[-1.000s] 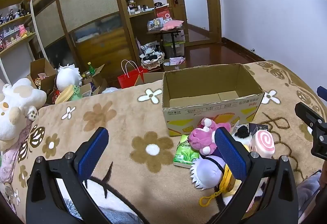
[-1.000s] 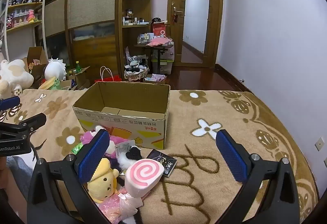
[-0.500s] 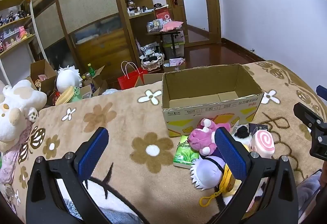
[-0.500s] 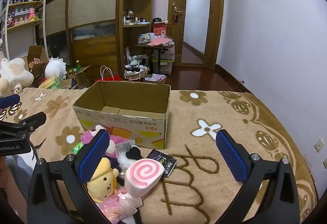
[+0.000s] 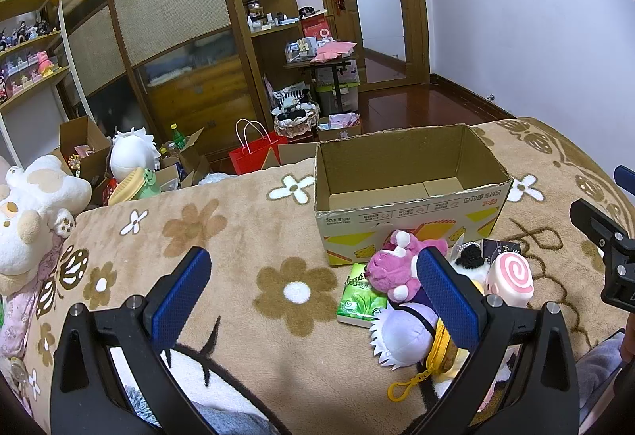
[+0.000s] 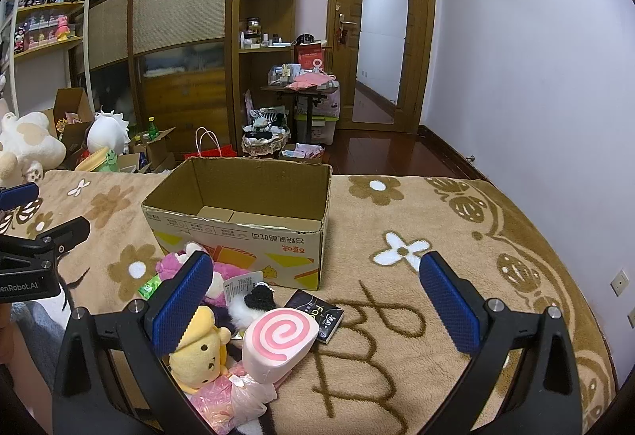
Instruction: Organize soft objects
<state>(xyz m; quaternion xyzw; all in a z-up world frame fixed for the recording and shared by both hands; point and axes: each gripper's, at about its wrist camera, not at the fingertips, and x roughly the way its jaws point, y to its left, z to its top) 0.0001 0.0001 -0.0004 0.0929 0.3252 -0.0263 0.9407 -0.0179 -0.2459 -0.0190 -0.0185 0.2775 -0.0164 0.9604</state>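
Both jaws wide apart, holding nothing: left gripper [image 5: 313, 300], right gripper [image 6: 317, 300]. Open brown cardboard box [image 6: 242, 220] sits on the tan flower-patterned blanket [image 5: 238, 236]. Soft toys piled just in front: pink plush bear [image 5: 393, 268], pink-swirl roll cushion [image 6: 278, 339], yellow plush dog [image 6: 198, 351].

Bed covered by tan blanket [image 6: 397, 220] with brown and white flower print. Open cardboard box [image 6: 242, 232] sits upright on it, interior bare. Just in front of box, clustered: pink plush [image 5: 391, 268], green packet [image 5: 359, 300], purple plush [image 5: 401, 332], yellow plush [image 6: 198, 351], pink swirl cushion [image 6: 278, 339], black packet [image 6: 317, 312].
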